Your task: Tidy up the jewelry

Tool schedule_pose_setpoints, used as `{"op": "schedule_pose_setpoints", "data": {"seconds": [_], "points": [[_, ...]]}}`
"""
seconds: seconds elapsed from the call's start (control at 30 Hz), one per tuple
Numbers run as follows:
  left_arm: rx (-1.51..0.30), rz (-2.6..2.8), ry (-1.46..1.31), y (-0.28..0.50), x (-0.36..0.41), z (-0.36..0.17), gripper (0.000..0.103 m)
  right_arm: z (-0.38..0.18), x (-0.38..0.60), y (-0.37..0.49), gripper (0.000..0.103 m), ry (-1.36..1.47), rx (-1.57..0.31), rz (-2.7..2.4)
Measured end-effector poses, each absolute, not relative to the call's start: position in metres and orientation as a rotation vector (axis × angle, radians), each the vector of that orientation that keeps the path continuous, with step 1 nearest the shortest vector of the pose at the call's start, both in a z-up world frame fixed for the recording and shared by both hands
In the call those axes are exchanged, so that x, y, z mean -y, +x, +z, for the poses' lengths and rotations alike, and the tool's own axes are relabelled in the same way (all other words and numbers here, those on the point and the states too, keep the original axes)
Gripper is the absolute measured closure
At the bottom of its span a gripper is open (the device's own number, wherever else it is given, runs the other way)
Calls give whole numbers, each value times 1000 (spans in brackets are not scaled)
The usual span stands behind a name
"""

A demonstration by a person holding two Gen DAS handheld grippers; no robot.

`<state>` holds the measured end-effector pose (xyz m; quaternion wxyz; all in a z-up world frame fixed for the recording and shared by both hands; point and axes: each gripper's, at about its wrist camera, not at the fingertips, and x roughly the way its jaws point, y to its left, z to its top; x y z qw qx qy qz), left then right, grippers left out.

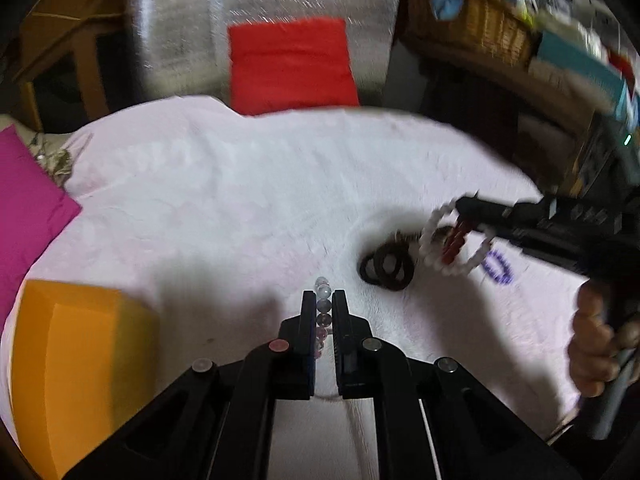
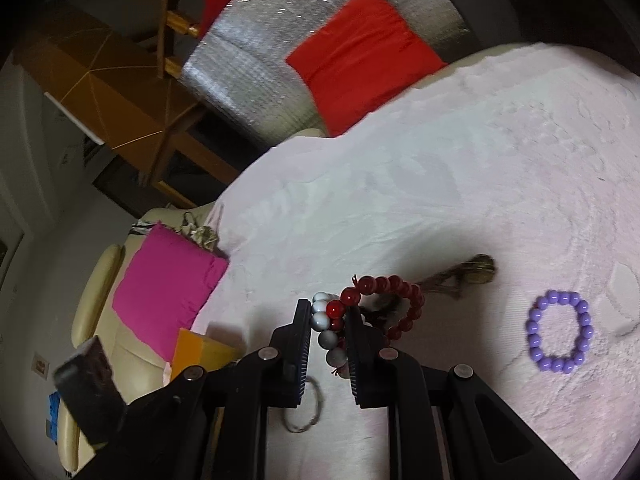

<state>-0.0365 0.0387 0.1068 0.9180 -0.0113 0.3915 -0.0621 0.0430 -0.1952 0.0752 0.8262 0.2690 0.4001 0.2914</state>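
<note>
Currently, the left gripper point(image 1: 323, 300) is closed on a strand of clear and pinkish beads point(image 1: 323, 312), pinched edge-on between the jaws so it hangs free of the pale pink blanket point(image 1: 240, 200). The right gripper point(image 2: 328, 312) is clamped on two bracelets together, a white bead bracelet point(image 2: 322, 320) and a red bead bracelet point(image 2: 392, 300), presumably gathered as one bundle for sorting. A purple bead bracelet point(image 2: 558, 332) is left flat on the blanket, well apart to the right. Dark rings point(image 1: 386, 266) lie near the right gripper's load. An orange box point(image 1: 80, 360), judged a likely destination, sits at the blanket's left edge. The brownish item point(image 2: 472, 270) behind the red bracelet is blurred and cannot be identified. The thin ring point(image 2: 304, 412) under the right gripper is partly hidden.
</note>
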Motion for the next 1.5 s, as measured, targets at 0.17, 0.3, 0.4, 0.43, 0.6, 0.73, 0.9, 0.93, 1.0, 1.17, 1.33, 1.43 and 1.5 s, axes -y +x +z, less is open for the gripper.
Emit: {"op": "schedule_pose_setpoints", "data": {"seconds": [0.17,0.3,0.4,0.43,0.6,0.73,0.9,0.93,1.0,1.17,1.33,1.43,1.5], "points": [[-723,-89,-91,-79,-63,136,96,89,168,26,85,560,-828,692],[-672,-35,-113,-115,-81,152,96,98,137,11,85,556,-819,773],[-656,13,-141,-137,-105,158,96,105,111,-1,85,536,-808,824],[-657,32,-151,-144,-115,159,96,107,100,-5,85,529,-809,841],[-677,125,-195,-170,-162,154,96,112,51,-25,85,504,-822,929],[-696,191,-225,-184,-193,143,96,119,7,-41,85,462,-831,1003],[-701,225,-246,-192,-214,137,96,126,-3,-45,85,438,-786,1011],[-700,229,-247,-192,-215,136,96,125,3,-42,85,446,-780,992],[-699,227,-254,-192,-217,134,96,121,18,-32,85,471,-787,947],[-703,201,-247,-183,-206,128,96,100,57,-3,84,529,-860,837],[-705,175,-229,-173,-189,129,96,75,90,24,82,619,-963,769],[-706,168,-217,-168,-182,131,96,66,110,38,79,673,-986,720],[-707,159,-212,-166,-177,131,96,66,120,42,59,712,-990,723]]}}
